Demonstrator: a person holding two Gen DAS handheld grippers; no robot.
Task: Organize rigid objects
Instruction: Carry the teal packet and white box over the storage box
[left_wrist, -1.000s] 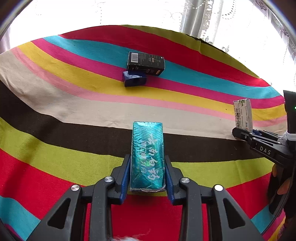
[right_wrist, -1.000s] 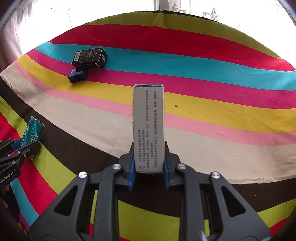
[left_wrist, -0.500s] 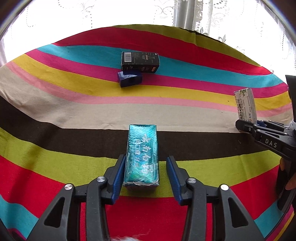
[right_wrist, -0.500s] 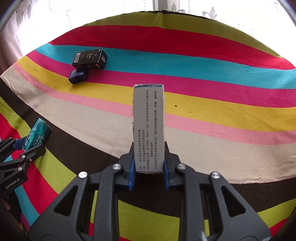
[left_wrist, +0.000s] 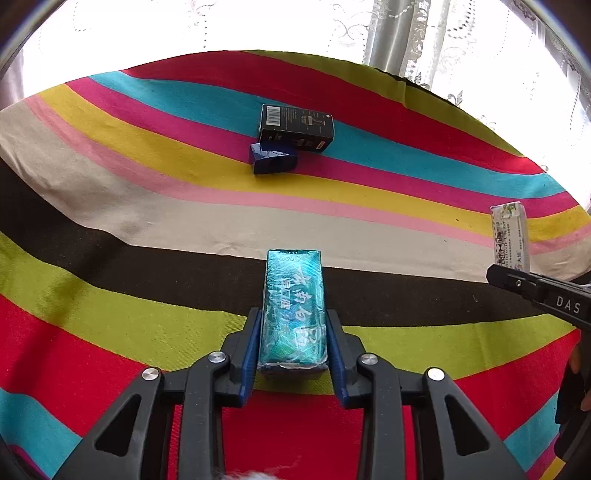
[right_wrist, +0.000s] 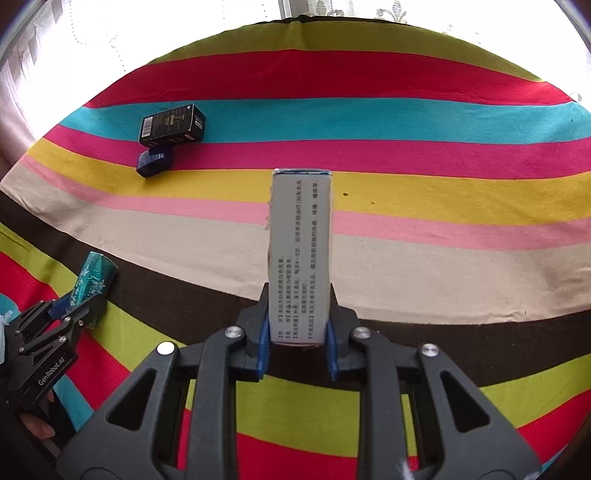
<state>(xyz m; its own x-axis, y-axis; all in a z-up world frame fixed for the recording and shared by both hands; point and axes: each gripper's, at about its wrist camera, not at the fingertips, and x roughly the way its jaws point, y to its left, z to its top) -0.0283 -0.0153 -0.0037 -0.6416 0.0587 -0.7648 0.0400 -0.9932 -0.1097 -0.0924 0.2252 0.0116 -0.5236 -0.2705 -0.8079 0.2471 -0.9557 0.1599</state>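
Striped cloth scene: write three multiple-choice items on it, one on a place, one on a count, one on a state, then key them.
1. Where does the small blue box lie?
A. against the black box
B. on top of the teal pack
C. in the right gripper

2. How many boxes lie loose on the striped cloth?
A. none
B. two
C. four

3. What is between the right gripper's pads?
A. nothing
B. the grey-white box
C. a cup

Key: 1 A, the two touch on the pink and cyan stripes. 2 B, only the black and blue ones; the teal pack sits in the closing left gripper. 3 B, the pads press its sides.
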